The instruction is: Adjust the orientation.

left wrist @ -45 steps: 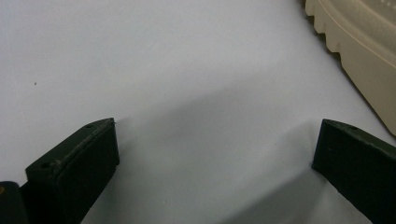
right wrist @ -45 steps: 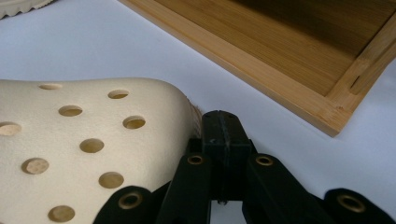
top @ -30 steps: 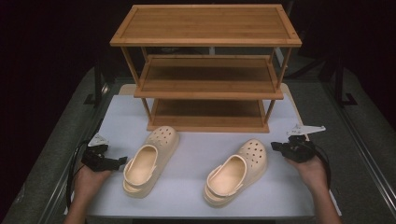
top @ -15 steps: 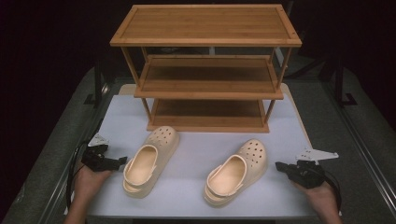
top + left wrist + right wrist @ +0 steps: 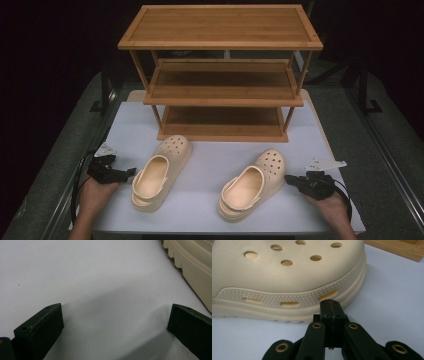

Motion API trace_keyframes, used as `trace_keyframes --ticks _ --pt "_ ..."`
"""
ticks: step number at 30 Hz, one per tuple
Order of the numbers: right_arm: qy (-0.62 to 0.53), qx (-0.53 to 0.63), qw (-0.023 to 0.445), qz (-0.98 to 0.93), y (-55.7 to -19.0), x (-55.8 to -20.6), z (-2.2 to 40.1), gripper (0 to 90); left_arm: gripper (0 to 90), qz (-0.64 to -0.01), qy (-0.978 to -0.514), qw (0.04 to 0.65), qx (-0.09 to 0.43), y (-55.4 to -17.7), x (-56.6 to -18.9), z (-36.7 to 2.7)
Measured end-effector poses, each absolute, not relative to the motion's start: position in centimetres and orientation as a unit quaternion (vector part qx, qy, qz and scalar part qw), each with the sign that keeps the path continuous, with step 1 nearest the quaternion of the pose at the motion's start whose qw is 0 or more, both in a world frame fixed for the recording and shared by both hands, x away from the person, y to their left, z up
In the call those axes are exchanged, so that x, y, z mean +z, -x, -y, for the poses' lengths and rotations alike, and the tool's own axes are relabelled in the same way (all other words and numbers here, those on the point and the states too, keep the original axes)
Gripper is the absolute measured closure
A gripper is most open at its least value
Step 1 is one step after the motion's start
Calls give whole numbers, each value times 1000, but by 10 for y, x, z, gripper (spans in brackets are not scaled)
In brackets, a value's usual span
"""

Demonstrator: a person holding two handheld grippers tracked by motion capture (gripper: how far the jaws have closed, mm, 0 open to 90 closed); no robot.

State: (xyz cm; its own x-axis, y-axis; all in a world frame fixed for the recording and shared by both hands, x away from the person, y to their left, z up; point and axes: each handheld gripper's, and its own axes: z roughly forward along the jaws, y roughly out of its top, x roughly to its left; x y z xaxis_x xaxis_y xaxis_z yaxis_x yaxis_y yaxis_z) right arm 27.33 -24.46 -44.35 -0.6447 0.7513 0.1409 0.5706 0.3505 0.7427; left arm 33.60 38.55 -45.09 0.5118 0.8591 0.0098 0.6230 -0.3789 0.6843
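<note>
Evidently I've parked my right gripper (image 5: 331, 305), jaws pinched together empty, at the right clog's (image 5: 252, 184) three o'clock to nudge it; left gripper (image 5: 131, 172) waits wide apart.

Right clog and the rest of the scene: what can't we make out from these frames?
- Right clog: the right gripper view's left edge cuts off its heel and opening.
- Left clog: the left gripper view catches a corner of its sole; the frame edge cuts the rest.
- Rack: in the high view its upper shelves shade the backs of the lower ones.
- Right gripper: too small in the high view to tell whether it touches the right clog.
</note>
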Motion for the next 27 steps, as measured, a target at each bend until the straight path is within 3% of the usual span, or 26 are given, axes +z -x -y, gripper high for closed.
trace_keyframes --ticks 27 --pt "-383 381 116 -833 -305 -435 217 899 0 -459 -809 318 185 -336 -451 -385"
